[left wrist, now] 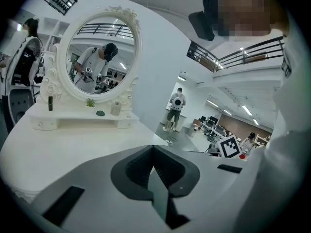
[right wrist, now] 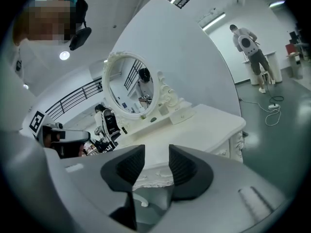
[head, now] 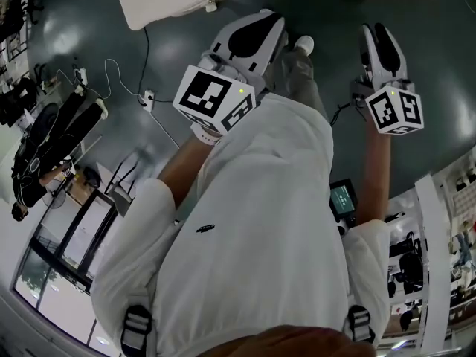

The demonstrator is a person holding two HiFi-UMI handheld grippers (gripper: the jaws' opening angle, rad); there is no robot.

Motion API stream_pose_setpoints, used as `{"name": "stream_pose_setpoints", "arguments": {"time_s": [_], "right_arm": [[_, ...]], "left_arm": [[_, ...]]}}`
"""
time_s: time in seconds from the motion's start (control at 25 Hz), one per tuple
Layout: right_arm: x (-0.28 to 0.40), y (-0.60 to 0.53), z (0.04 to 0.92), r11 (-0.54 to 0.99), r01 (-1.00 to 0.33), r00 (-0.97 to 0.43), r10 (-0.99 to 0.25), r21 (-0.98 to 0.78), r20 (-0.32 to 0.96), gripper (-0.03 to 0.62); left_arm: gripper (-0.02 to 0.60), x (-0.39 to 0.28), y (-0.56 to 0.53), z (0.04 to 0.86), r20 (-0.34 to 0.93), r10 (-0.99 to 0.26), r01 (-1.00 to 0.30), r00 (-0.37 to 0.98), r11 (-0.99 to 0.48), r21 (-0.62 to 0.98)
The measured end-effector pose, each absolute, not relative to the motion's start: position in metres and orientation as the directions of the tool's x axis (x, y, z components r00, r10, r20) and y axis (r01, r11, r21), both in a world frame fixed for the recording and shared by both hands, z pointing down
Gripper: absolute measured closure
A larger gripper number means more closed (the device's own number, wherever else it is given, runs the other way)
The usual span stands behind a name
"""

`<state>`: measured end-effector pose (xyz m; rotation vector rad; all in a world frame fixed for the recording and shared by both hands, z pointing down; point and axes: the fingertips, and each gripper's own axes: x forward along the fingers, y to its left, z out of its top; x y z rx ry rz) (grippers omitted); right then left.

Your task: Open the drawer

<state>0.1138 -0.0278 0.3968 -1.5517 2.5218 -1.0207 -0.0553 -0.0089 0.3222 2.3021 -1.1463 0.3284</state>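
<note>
Under the worktop's front edge the drawer is shut, untouched. Right gripper jaws stand apart, empty; left gripper jaws are together, empty. Closing beside the small handle would likely pinch carved trim and slip

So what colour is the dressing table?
The dressing table is white all over; the right gripper view shows it best.

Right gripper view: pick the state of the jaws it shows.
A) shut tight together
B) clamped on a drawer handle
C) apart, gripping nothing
C: the right gripper has its dark pads standing apart, and only the white dressing table farther off shows through the gap.
</note>
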Motion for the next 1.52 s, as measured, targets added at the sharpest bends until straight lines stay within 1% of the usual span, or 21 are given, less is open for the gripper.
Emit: {"name": "stream_pose_setpoints", "arguments": {"time_s": [0.2,0.48,0.92,1.52], "right_arm": [[0.113,-0.031,0.428,0.26,-0.805,-0.486,-0.804,-0.534,0.341,0.442],[0.104,-0.042,0.454,0.206,-0.798,-0.457,-0.819,-0.566,0.347,0.442],[0.104,-0.064,0.497,0.124,-0.785,-0.419,-0.828,-0.606,0.373,0.437],[0.092,-0.092,0.549,0.076,-0.783,-0.408,-0.812,-0.618,0.418,0.431]], "left_arm": [[0.572,-0.059,-0.01,0.333,0.455,-0.651,-0.794,0.608,-0.491,0.358],[0.572,-0.064,-0.012,0.347,0.479,-0.623,-0.786,0.618,-0.5,0.362],[0.572,-0.055,-0.023,0.367,0.506,-0.583,-0.77,0.636,-0.514,0.378],[0.572,-0.063,-0.035,0.388,0.532,-0.555,-0.767,0.64,-0.503,0.398]]}}
